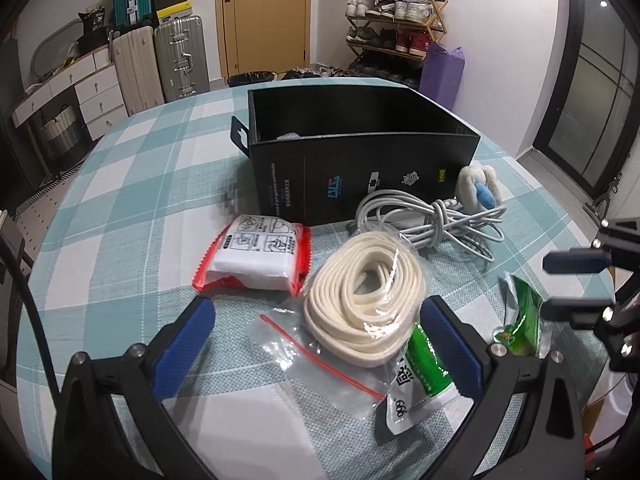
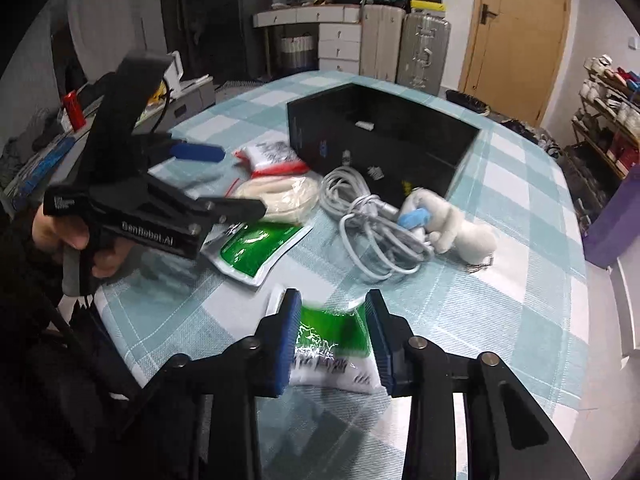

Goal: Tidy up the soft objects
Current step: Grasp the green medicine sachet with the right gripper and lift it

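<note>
A black open box (image 1: 360, 136) (image 2: 384, 140) stands on the checked tablecloth. In front of it lie a red-edged white packet (image 1: 252, 258) (image 2: 272, 156), a bagged coil of cream rope (image 1: 364, 292) (image 2: 280, 196), a white cable bundle (image 1: 432, 220) (image 2: 372, 220), a white plush toy with a blue part (image 1: 480, 190) (image 2: 448, 224), and a green sachet (image 1: 424, 364) (image 2: 256, 248). My left gripper (image 1: 316, 344) (image 2: 240, 180) is open over the rope bag. My right gripper (image 2: 332, 340) (image 1: 576, 288) has its jaws around a second green packet (image 2: 332, 344) (image 1: 520, 316); contact is blurred.
The table (image 1: 120, 200) has a rounded edge close to me. Suitcases (image 1: 176, 60), a drawer unit (image 1: 92, 92), a door (image 1: 264, 16), a shoe rack (image 1: 396, 24) and a purple bag (image 1: 444, 68) stand behind it.
</note>
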Available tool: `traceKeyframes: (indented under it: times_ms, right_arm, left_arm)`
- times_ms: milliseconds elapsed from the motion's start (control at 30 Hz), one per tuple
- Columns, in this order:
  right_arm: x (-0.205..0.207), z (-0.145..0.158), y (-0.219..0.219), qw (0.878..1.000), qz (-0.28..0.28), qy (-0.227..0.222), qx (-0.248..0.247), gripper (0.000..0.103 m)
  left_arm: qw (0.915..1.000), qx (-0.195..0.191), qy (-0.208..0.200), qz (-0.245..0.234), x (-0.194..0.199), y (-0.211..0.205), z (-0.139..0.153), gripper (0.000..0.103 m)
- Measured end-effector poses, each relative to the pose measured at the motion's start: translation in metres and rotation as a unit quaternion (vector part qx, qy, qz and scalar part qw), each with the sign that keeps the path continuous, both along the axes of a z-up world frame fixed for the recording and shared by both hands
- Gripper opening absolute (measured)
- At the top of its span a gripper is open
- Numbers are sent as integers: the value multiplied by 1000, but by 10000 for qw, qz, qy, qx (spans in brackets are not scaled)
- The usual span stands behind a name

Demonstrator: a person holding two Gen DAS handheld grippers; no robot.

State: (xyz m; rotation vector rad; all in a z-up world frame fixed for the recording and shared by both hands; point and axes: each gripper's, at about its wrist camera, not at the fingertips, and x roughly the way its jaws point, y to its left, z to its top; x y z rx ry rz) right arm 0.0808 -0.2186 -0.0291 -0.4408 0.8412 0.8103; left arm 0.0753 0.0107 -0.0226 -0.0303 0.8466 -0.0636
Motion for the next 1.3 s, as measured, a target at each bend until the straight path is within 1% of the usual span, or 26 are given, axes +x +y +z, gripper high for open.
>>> traceKeyframes:
  times_ms: [67,133,200,300,367,400,467,533,567,633,767,800,900,1067,1200,1300]
  right_arm:
    - [0,-7,-2,9999,18,93,-125,35]
    - [2,-8,-5,9999,6,158,-69,37]
    - [3,-8,-7,9998,-41,203,-49,56]
    - [-1,-9,-4,9997,70,242,13,68]
    - [-4,-12,2,9996,131,252,-70,76]
    - [-5,-14,5,9995,149,256,-137,77]
    - [-6,-22,12,9989,189,300,-310,77]
    - [-5,-32,16,9978,126,271,-595,78]
    - [-4,-31,15,9982,100,285,-512,78]
    - [-4,-31,15,9982,65,262,-539,77]
    - [-8,-30,14,9983,230,268,-468,60]
    - [-9,-30,14,9983,257,258,-460,59]
    - [-11,-30,12,9983,281,286,-412,58]
    - [-8,-30,10,9984,275,314,-380,58]
    - [-7,-30,9,9984,275,322,-367,58]
    - [-7,-30,8,9984,273,336,-351,58]
  left_arm:
    - [10000,-15,-4,-14,0,-1,0,103]
    - [10000,-27,-16,-48,0,-2,1,103]
    - [9999,-34,-25,-97,0,-4,1,103]
    - [9999,6,-44,-155,0,-6,2,103]
    - [9998,-2,-43,-168,1,-6,3,103]
    - [9998,-11,-45,-181,1,-6,3,103]
    - [9998,-4,-65,-204,2,-6,4,103]
    - [9997,24,-24,-225,4,-6,4,103]
    - [9997,25,-24,-240,5,-6,4,103]
    - [9996,17,-21,-282,6,-7,4,103]
    - [9990,-14,-19,-451,7,-12,5,103]
    - [9985,-86,-22,-549,6,-13,6,103]
    - [9964,-265,-25,-807,4,-18,8,103]
    - [9948,-208,-1,-997,10,-25,9,103]
    - [9915,-412,109,-1226,18,-28,8,102]
    - [9918,-361,247,-1199,24,-30,3,101]
